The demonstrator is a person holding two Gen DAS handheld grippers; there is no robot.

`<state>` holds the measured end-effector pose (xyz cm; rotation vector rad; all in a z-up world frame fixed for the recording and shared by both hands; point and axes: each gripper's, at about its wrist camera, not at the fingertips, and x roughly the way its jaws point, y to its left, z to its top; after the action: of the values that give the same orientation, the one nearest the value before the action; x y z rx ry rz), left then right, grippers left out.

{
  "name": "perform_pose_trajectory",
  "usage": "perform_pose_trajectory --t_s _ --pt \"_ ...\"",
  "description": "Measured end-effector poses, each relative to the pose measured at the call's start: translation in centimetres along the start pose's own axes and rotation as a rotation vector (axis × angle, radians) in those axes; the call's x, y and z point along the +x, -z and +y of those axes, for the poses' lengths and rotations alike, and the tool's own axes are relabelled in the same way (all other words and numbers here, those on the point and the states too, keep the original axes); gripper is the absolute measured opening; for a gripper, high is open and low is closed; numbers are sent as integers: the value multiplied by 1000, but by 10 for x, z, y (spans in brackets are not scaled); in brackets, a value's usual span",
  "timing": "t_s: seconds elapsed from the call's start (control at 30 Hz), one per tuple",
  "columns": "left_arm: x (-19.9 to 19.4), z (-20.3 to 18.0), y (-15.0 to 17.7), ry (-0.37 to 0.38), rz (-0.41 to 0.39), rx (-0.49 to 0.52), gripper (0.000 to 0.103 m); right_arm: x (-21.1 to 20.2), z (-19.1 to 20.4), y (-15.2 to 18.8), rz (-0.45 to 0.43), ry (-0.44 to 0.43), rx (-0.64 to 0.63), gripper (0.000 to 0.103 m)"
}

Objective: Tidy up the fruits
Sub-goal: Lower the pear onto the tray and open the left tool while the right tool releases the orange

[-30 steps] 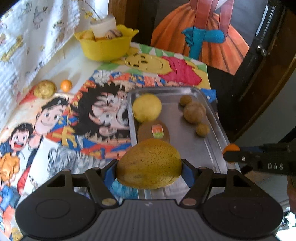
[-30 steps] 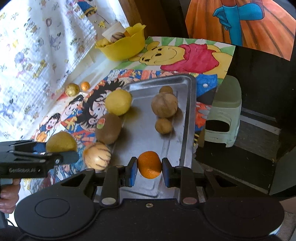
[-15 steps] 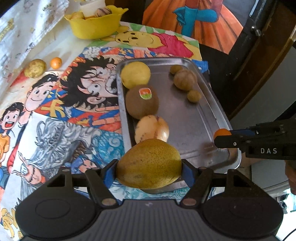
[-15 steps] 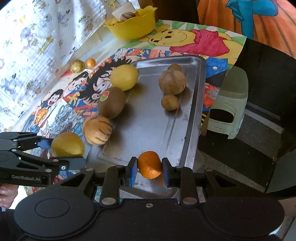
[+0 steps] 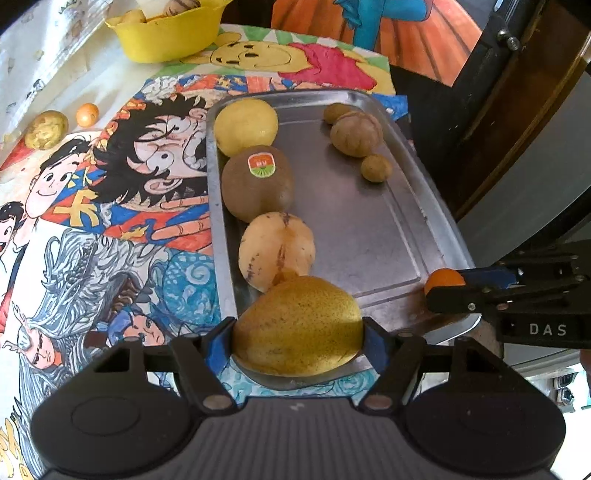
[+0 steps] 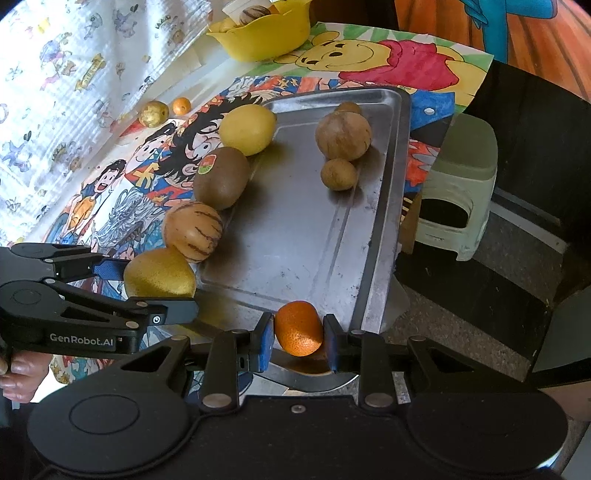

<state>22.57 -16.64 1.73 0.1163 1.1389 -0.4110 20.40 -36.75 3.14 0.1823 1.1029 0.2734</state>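
Observation:
A metal tray (image 5: 369, 229) (image 6: 295, 240) lies on a cartoon-print cloth. Along its left side sit a yellow lemon (image 5: 246, 125) (image 6: 247, 129), a brown kiwi (image 5: 257, 182) (image 6: 221, 178) and a striped pale melon (image 5: 276, 250) (image 6: 192, 232). On its far right are three small brown fruits, the largest (image 5: 355, 133) (image 6: 342, 136). My left gripper (image 5: 298, 328) is shut on a yellow-green pear (image 5: 298, 325) (image 6: 159, 274) over the tray's near left corner. My right gripper (image 6: 298, 334) is shut on a small orange (image 6: 299, 328) (image 5: 443, 278) over the tray's near right corner.
A yellow bowl (image 5: 166, 35) (image 6: 264, 31) with more fruit stands at the back. A round yellowish fruit (image 5: 46, 129) and a tiny orange (image 5: 87, 114) lie on the cloth at the left. A green plastic stool (image 6: 461, 184) stands beyond the table's right edge.
Both grippers have drawn back toward the tray's near edge, each still holding its fruit. The striped melon has come into the left wrist view.

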Motion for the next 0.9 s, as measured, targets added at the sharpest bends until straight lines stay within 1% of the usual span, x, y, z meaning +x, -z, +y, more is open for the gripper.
perform_pose_trajectory --t_s 0.3,0.5,0.63,0.73,0.8,0.83,0.9 --pt "2 -1 -3 -1 19 0 75 1 1 0 3 3 -6 34" --pt "3 2 -6 1 65 10 75 2 5 1 22 17 -16 35" --pt "0 8 -10 24 97 -19 75 0 7 1 34 26 -12 39" --pt "-5 9 -12 31 113 -19 77 -4 9 1 40 25 -1 44" --pt "-8 11 -12 43 134 -19 82 -7 11 2 47 20 14 48" --pt "-9 11 -11 48 147 -19 83 -8 13 2 54 18 23 53" --pt "-12 14 -8 51 175 -17 87 -10 18 4 66 10 32 57"
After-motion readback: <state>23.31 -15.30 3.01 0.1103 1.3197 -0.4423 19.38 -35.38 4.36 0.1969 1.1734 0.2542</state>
